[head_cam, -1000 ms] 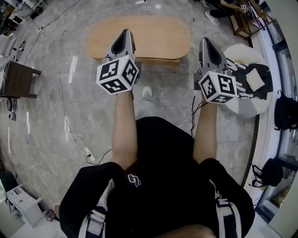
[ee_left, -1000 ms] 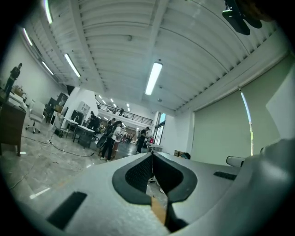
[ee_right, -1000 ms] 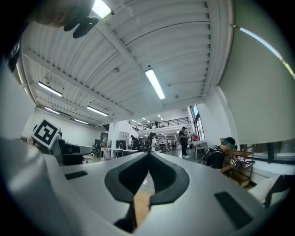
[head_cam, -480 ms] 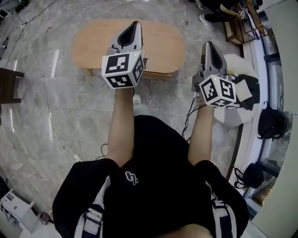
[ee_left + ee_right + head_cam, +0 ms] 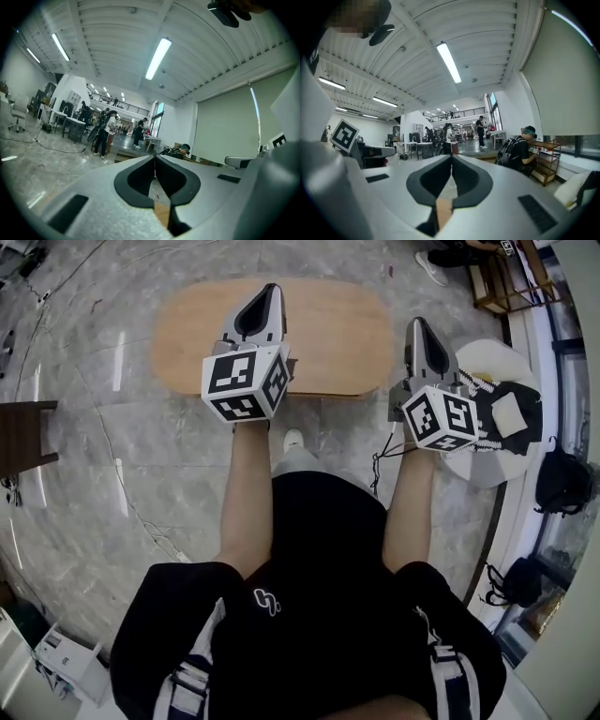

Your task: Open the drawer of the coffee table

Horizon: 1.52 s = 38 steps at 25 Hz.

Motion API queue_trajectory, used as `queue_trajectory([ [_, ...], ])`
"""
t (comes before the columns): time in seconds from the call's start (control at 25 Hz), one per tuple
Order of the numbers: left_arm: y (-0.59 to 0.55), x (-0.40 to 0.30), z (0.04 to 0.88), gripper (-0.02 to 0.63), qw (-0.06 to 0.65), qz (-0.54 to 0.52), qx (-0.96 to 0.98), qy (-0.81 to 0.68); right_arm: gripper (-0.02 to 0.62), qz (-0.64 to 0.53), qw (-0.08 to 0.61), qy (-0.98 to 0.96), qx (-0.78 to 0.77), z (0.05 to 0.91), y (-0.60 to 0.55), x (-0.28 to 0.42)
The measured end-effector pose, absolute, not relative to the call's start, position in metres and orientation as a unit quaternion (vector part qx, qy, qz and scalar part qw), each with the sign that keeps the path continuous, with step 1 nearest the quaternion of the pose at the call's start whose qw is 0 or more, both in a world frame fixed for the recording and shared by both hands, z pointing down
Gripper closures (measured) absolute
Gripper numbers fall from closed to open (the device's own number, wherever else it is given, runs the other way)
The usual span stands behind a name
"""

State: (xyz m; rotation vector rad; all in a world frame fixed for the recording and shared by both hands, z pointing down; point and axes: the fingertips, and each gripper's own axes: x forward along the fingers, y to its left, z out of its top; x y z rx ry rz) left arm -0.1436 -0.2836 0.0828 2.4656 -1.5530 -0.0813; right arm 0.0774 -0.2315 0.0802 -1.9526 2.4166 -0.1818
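In the head view the coffee table (image 5: 328, 334), an oval with a pale wooden top, stands on the grey marble floor (image 5: 112, 493) straight ahead of the person; its drawer cannot be made out from this steep angle. The left gripper (image 5: 271, 289) reaches out level over the near half of the tabletop, its marker cube (image 5: 246, 381) at the table's front edge. The right gripper (image 5: 415, 322) is held beside the table's right end, between it and a white round seat (image 5: 487, 351) draped with a black-and-white cloth (image 5: 506, 423). A dark wooden stool (image 5: 23, 432) stands well apart at the left, and a black backpack (image 5: 561, 479) lies at the far right. In the left gripper view the jaws are pressed together with nothing between them, the left gripper's tips meeting in a thin seam, and a strip of pale wood (image 5: 162, 213) shows through the gap below. Beyond, people stand (image 5: 107, 133) in a long bright hall. In the right gripper view the jaws are likewise closed tip to tip and empty, with a tan strip (image 5: 443, 212) under the seam and a seated person (image 5: 524, 152) by a wooden shelf (image 5: 547, 166) to the right.
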Motion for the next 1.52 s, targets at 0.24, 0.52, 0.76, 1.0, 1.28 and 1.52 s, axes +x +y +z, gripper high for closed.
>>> queue_trajectory([
  [0.24, -0.304, -0.132, 0.112, 0.595, 0.145, -0.022, 0.840, -0.522, 0.583, -0.081, -0.001, 0.755, -0.650, 0.101, -0.243, 0.107],
  [0.52, -0.314, -0.131, 0.143, 0.595, 0.171, 0.000, 0.826, -0.538, 0.583, -0.104, -0.016, 0.762, -0.639, 0.128, -0.256, 0.112],
  [0.76, -0.312, -0.141, 0.161, 0.595, 0.178, 0.017, 0.807, -0.563, 0.583, -0.132, -0.004, 0.771, -0.623, 0.150, -0.268, 0.121],
  [1.0, -0.301, -0.152, 0.205, 0.595, 0.207, 0.057, 0.784, -0.582, 0.583, -0.176, -0.015, 0.780, -0.601, 0.195, -0.274, 0.108],
  [1.28, -0.275, -0.155, 0.273, 0.595, 0.247, 0.094, 0.774, -0.575, 0.583, -0.222, -0.042, 0.775, -0.590, 0.259, -0.261, 0.102],
  [1.52, -0.251, -0.161, 0.328, 0.595, 0.279, 0.134, 0.753, -0.581, 0.583, -0.251, -0.077, 0.773, -0.577, 0.307, -0.241, 0.105],
])
